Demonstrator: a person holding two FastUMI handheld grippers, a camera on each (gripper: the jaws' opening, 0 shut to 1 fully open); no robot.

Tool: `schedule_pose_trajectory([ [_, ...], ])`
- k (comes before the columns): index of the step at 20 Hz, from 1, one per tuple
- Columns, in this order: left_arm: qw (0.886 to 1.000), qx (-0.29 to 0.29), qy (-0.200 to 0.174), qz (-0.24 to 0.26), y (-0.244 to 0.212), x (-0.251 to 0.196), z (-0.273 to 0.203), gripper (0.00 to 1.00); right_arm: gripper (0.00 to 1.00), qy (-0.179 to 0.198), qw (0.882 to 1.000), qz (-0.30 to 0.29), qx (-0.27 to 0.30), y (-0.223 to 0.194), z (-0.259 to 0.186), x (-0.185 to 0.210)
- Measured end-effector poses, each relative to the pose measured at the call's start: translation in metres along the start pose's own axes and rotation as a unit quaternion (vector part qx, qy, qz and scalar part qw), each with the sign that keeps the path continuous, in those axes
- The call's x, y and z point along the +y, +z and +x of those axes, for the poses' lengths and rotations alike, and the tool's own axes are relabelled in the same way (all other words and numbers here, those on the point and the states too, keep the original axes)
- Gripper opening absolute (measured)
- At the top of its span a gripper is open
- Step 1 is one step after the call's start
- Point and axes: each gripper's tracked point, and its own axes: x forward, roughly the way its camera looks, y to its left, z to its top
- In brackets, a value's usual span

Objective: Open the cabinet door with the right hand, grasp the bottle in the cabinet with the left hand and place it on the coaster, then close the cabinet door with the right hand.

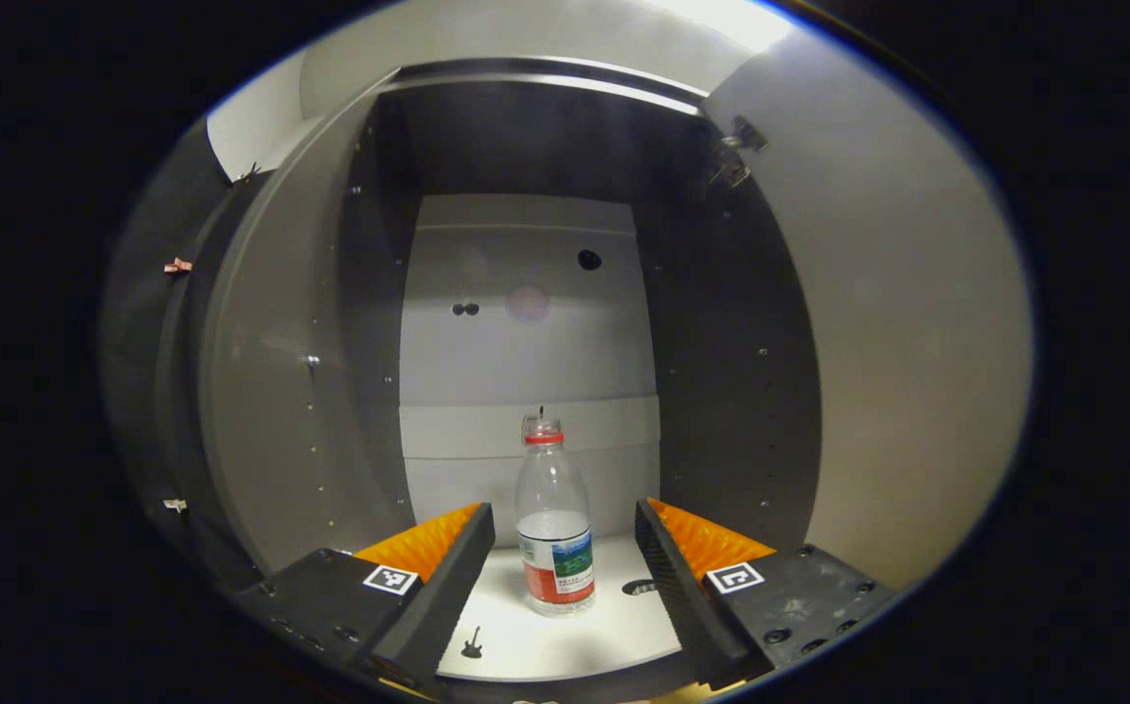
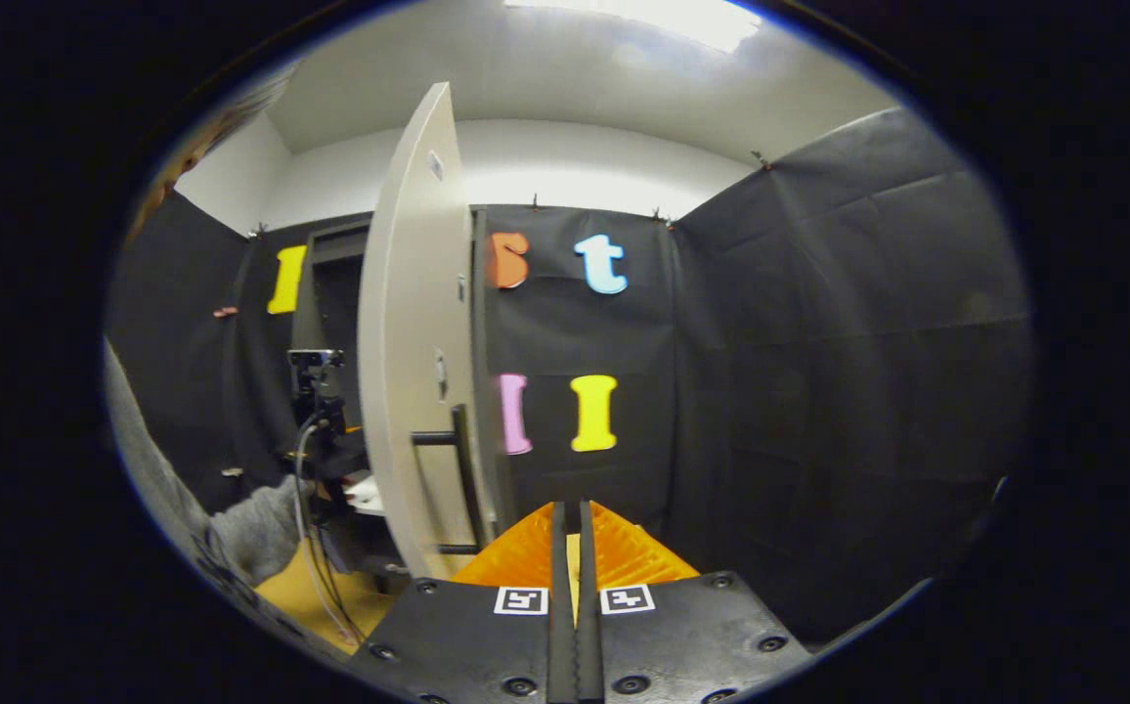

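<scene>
Two fingers of the left gripper (image 1: 565, 548) stand wide apart, holding nothing — the clear plastic bottle with a red cap ring (image 1: 553, 528) stands upright between them on the white cabinet shelf (image 1: 614, 626). Advance level, close at the label. The right gripper (image 2: 573, 533) is pressed closed and empty, beside the open pale cabinet door (image 2: 413, 372).
</scene>
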Motion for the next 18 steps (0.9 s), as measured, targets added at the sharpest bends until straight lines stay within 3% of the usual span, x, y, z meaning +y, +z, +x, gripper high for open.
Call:
schedule_pose_trajectory([
  [3,1.0,0.004,0.02,0.006,-0.01,0.007,0.024,0.92,0.05,-0.077,0.997,-0.022,0.011,-0.01,0.001,-0.039],
  [9,0.999,0.03,-0.007,0.024,-0.033,-0.004,0.066,0.92,0.05,-0.144,0.988,-0.047,-0.04,0.013,0.019,-0.069],
  [10,0.999,0.034,-0.009,0.027,-0.036,-0.005,0.071,0.92,0.0,-0.149,0.986,-0.051,-0.047,0.016,0.021,-0.071],
  [11,0.999,0.037,-0.011,0.029,-0.039,-0.006,0.077,0.93,0.05,-0.151,0.986,-0.054,-0.051,0.017,0.023,-0.07],
  [18,0.998,0.061,-0.001,0.008,-0.064,0.002,0.109,0.92,0.09,-0.162,0.984,-0.07,-0.038,0.009,0.04,-0.075],
])
